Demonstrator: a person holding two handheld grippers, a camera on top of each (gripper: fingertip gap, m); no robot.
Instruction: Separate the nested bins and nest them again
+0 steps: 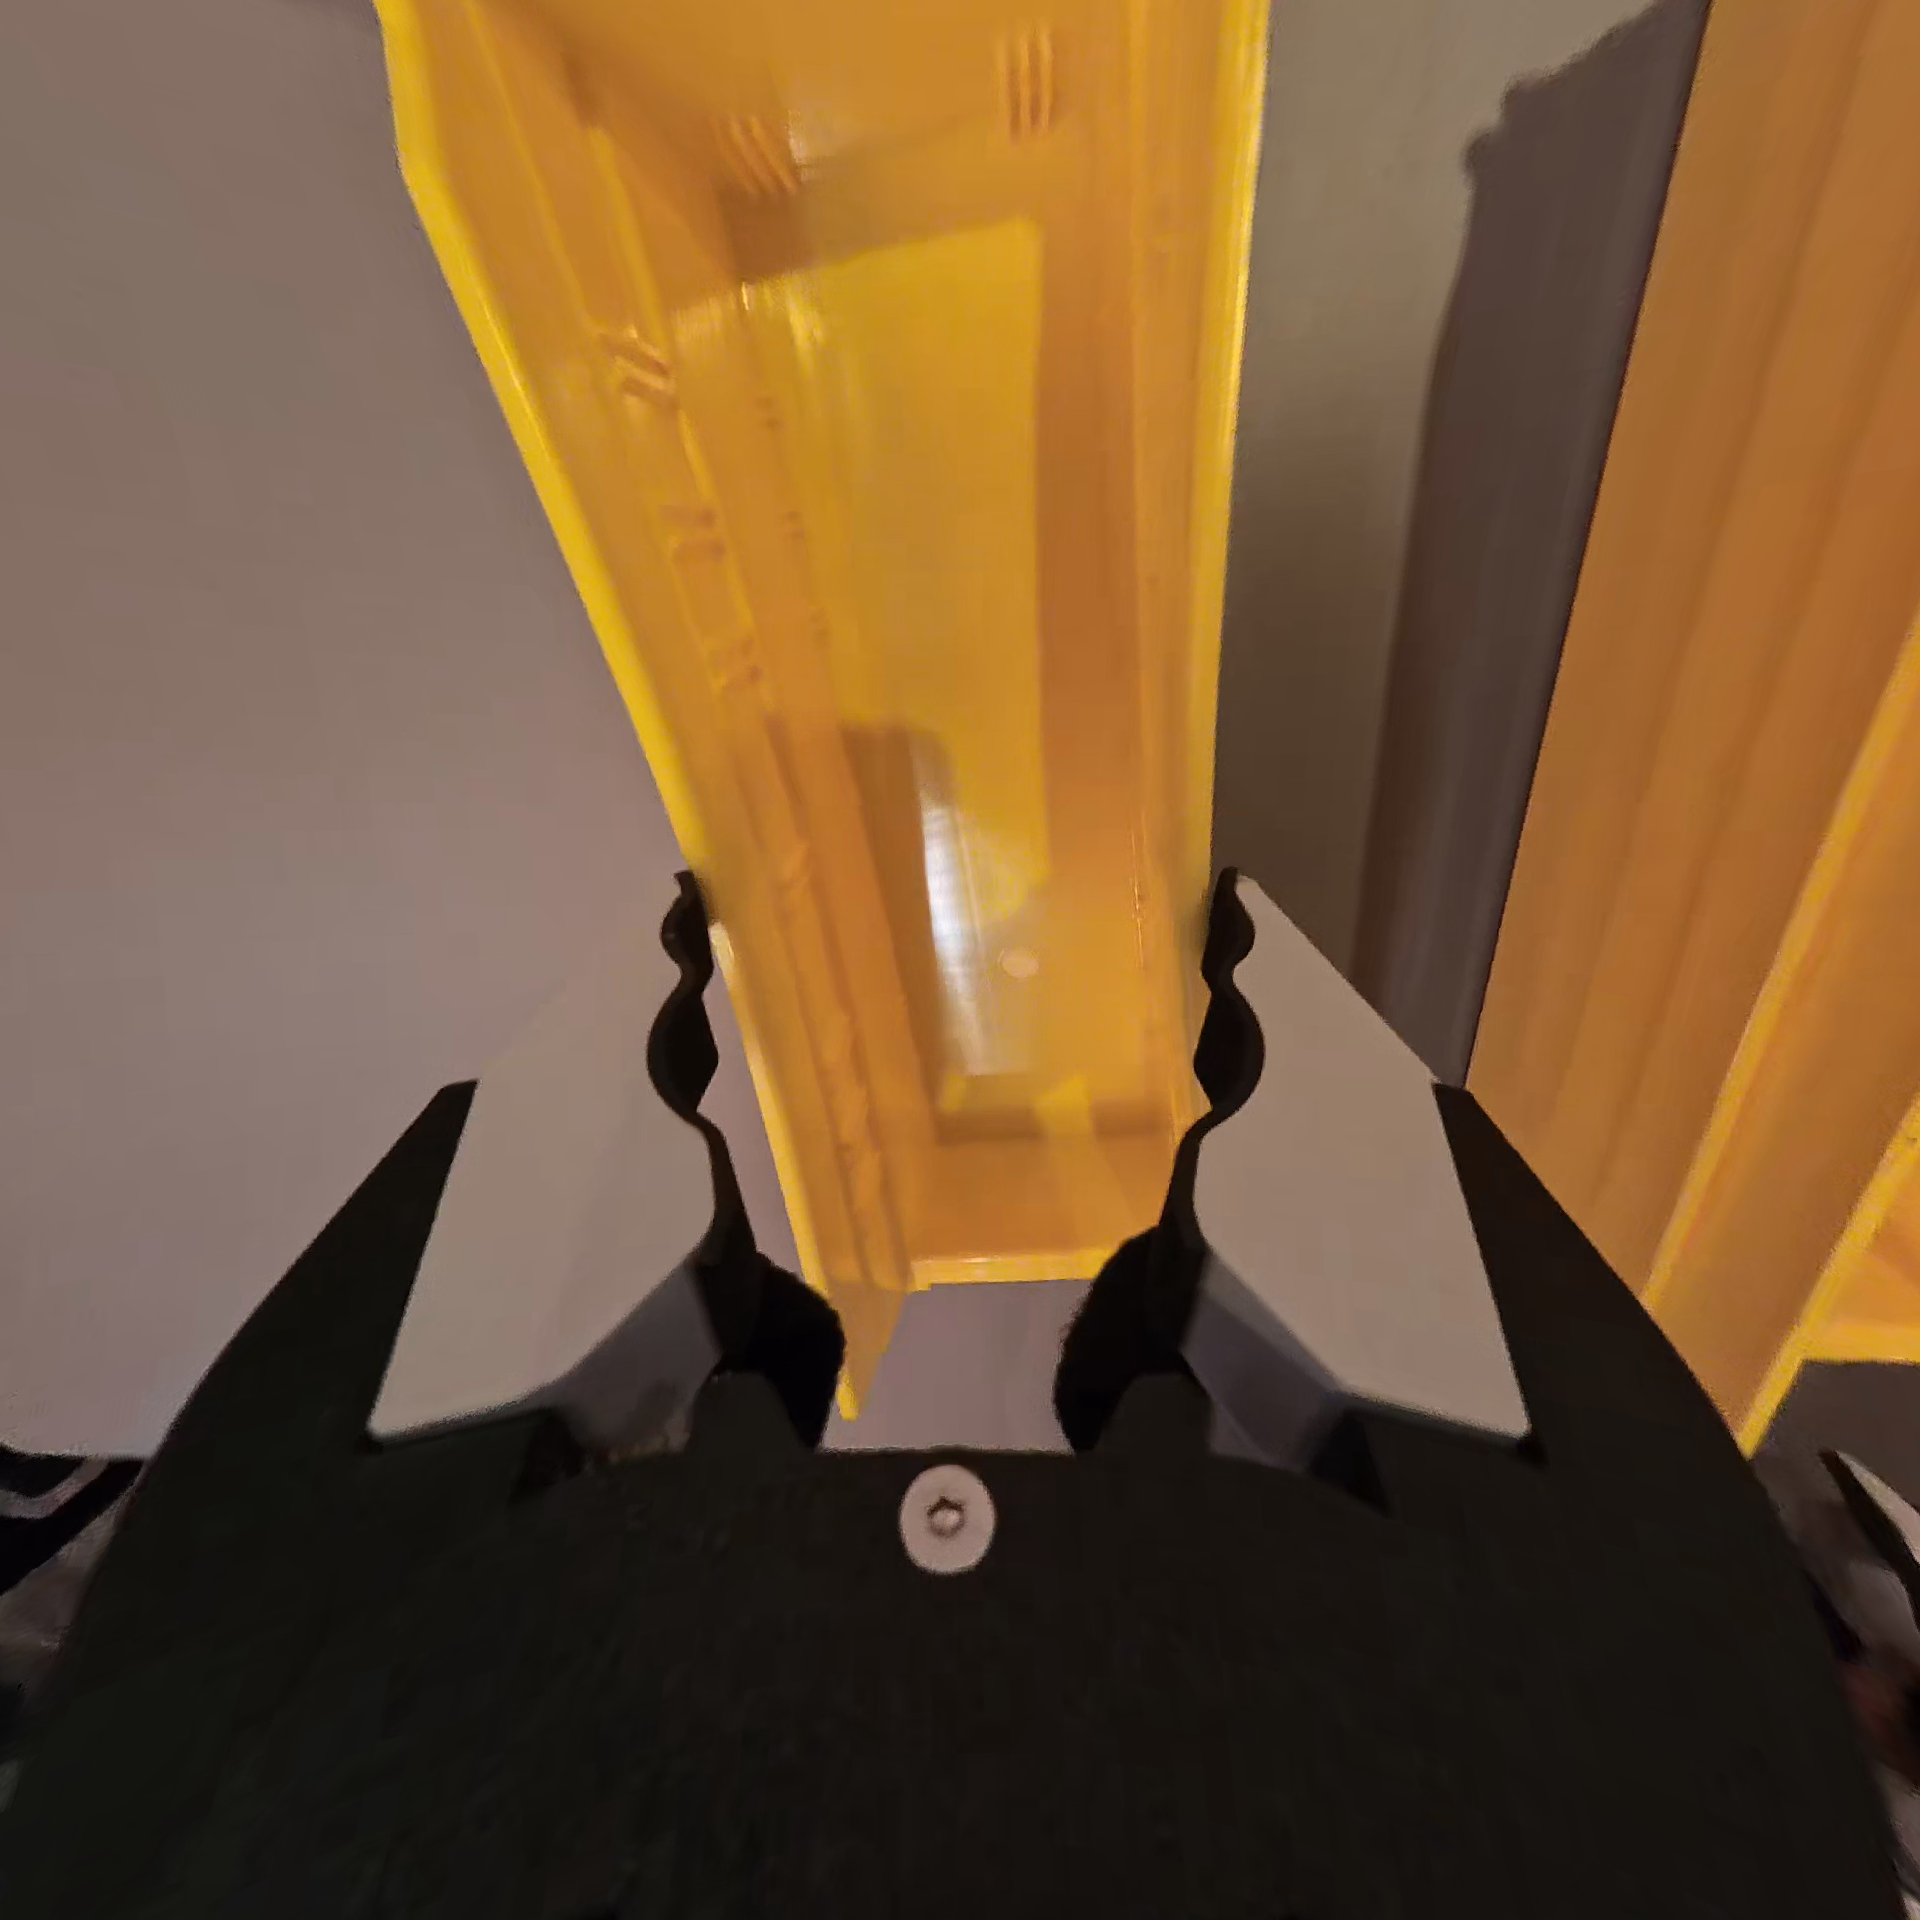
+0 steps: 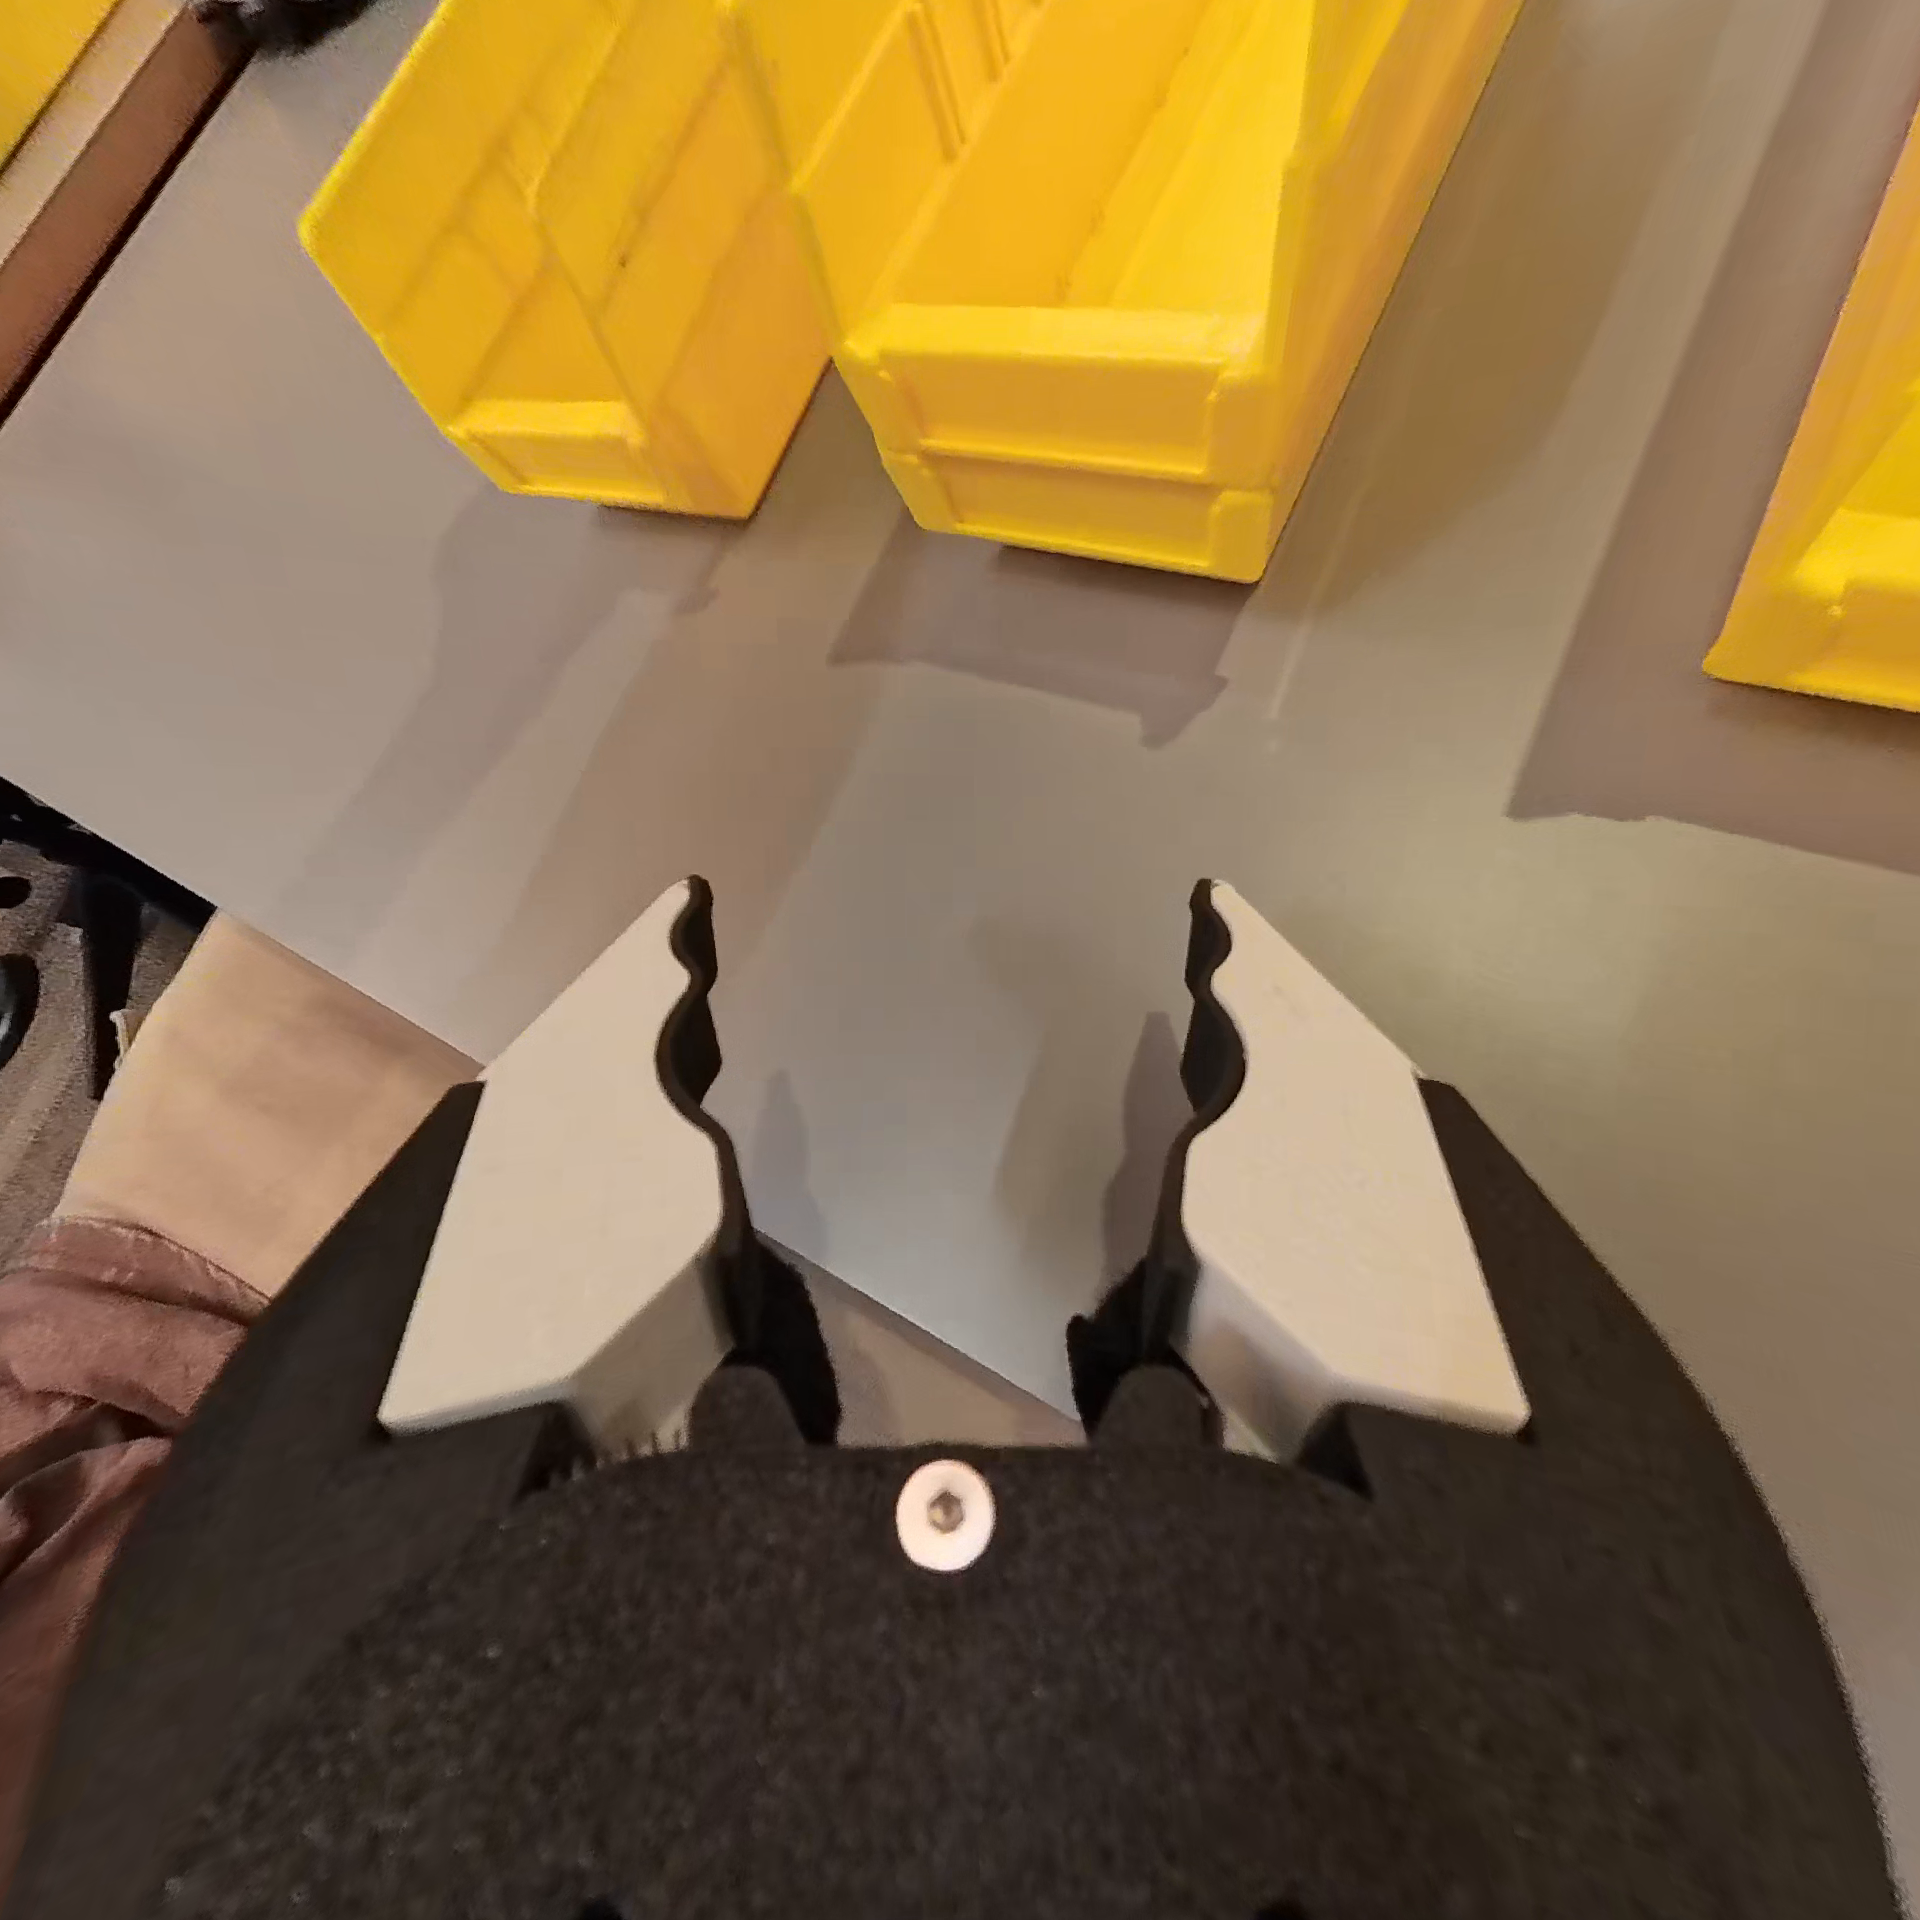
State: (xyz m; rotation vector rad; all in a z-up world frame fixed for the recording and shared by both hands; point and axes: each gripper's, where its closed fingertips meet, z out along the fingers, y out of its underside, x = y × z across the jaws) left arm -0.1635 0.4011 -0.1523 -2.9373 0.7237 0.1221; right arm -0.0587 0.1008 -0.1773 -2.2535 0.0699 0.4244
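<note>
Evidently we are partway through. In the left wrist view our left gripper (image 1: 956, 883) has its jaws spread about as wide as the long, narrow yellow plastic bin (image 1: 935, 623) that runs away from us toward twelve o'clock; the fingertips flank the bin's near end, though we cannot tell whether they press its walls or merely stand beside them. A second yellow bin wall (image 1: 1745, 727) rises at three o'clock, apart from the first across a strip of grey table (image 1: 260, 623).

In the right wrist view our right gripper (image 2: 951, 888) is spread wide and empty, hovering over bare table with nothing between the fingers. Ahead of it stand a single yellow bin (image 2: 582, 312) at eleven o'clock and, just beside it at twelve, a pair of yellow bins (image 2: 1081, 436) with one seated inside the other, two front lips stacked. Another yellow bin corner (image 2: 1829, 582) shows at two o'clock.

We judge that separation is at least partly done, since several bins stand alone, while one pair is nested; whether that pair awaits splitting or is already re-nested, we cannot tell.
</note>
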